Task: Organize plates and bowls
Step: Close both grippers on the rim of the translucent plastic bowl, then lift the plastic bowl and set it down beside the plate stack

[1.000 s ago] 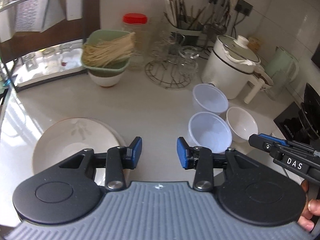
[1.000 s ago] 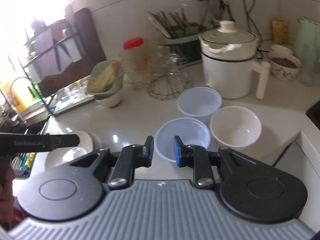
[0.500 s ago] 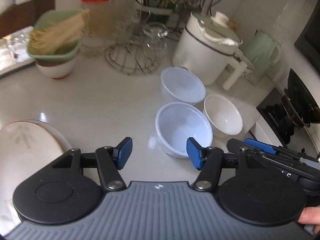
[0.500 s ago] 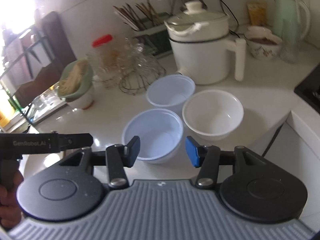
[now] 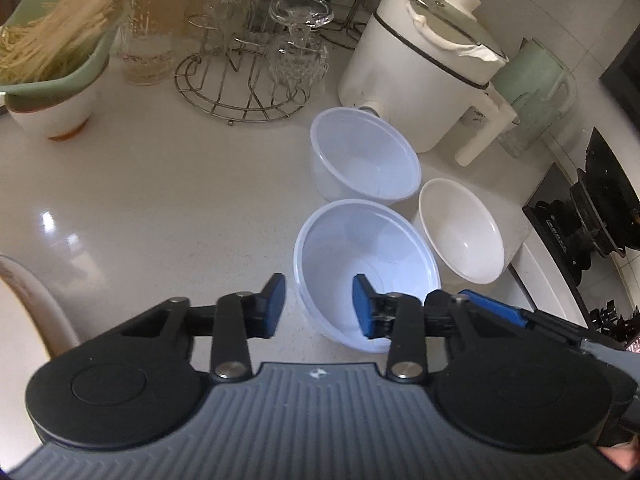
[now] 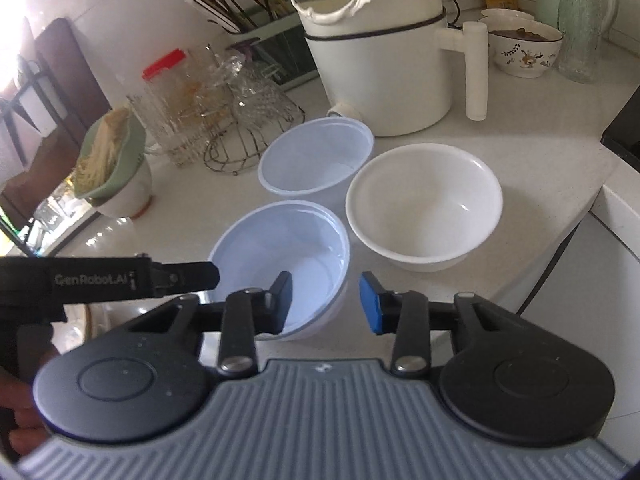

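Three empty bowls sit close together on the white counter. The near pale blue plastic bowl [image 5: 360, 256] [image 6: 280, 248] has both grippers at its near rim. My left gripper [image 5: 319, 306] is open, its jaws either side of the bowl's left rim. My right gripper [image 6: 326, 300] is open, its jaws either side of the right rim. A second plastic bowl [image 5: 364, 160] [image 6: 316, 160] stands behind it. A white ceramic bowl [image 5: 460, 232] [image 6: 424, 204] stands to the right. A plate's edge [image 5: 24, 320] shows at the far left.
A white electric pot [image 5: 420, 68] [image 6: 384, 60] stands behind the bowls. A wire rack with glasses [image 5: 248, 56], a green bowl of noodles [image 5: 52, 52] and a red-lidded jar [image 6: 168, 92] line the back. A stove [image 5: 592, 216] lies right, past the counter edge.
Both grippers have moved forward and down to the near plastic bowl and their jaws have opened wider. The plate has slid out to the left edge of the left wrist view.
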{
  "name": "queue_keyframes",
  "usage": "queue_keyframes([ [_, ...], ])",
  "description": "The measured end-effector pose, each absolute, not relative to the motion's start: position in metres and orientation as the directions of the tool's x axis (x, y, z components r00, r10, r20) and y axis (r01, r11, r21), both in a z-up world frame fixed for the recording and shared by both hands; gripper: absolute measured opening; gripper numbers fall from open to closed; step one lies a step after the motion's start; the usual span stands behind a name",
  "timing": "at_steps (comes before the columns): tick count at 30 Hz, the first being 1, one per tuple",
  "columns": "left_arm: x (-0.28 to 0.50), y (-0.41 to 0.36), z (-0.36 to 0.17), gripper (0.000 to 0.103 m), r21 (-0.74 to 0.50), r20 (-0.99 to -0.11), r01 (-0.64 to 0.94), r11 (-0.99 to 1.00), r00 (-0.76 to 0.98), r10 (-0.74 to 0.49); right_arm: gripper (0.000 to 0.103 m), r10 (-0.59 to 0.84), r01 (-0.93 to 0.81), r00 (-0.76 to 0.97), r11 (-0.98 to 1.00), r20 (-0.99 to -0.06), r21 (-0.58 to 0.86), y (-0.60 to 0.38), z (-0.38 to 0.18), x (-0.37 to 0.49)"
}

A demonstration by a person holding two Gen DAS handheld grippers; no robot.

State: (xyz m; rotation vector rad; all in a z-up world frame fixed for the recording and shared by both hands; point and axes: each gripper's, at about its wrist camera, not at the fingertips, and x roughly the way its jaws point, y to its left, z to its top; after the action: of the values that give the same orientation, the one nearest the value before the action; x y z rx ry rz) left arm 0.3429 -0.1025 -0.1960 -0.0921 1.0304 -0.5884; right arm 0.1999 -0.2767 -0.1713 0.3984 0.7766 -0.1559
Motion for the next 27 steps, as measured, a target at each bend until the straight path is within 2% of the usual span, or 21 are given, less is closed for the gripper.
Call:
queue_keyframes([
  [5,0.348,-0.105,-0.205,0.026,-0.352,-0.780,0.413,0.840,0.366,-0.507,0.033,0.015,0.280,0.693,0.916,-0.720,0.288,-0.279,-0.181,0.208],
  [7,0.349,-0.106,-0.209,0.020,-0.352,-0.784,0.413,0.840,0.361,-0.506,0.026,0.016,0.280,0.691,0.916,-0.723,0.287,-0.280,-0.183,0.211],
  [10,0.351,-0.103,-0.212,0.019,-0.365,-0.782,0.398,0.841,0.360,-0.510,0.020,0.016,0.284,0.680,0.916,-0.733,0.282,-0.280,-0.185,0.217],
  [19,0.344,-0.058,-0.199,0.019,-0.417,-0.777,0.315,0.853,0.364,-0.514,0.019,0.121,0.183,0.691,0.925,-0.712,0.334,-0.262,-0.173,0.228],
  [23,0.337,-0.036,-0.186,0.020,-0.379,-0.771,0.293,0.878,0.425,-0.474,0.019,0.176,0.087,0.704,0.940,-0.688,0.330,-0.244,-0.164,0.240],
  [27,0.341,-0.020,-0.188,0.020,-0.363,-0.782,0.249,0.898,0.442,-0.439,0.019,0.216,0.040,0.679,0.943,-0.702,0.330,-0.231,-0.168,0.257],
])
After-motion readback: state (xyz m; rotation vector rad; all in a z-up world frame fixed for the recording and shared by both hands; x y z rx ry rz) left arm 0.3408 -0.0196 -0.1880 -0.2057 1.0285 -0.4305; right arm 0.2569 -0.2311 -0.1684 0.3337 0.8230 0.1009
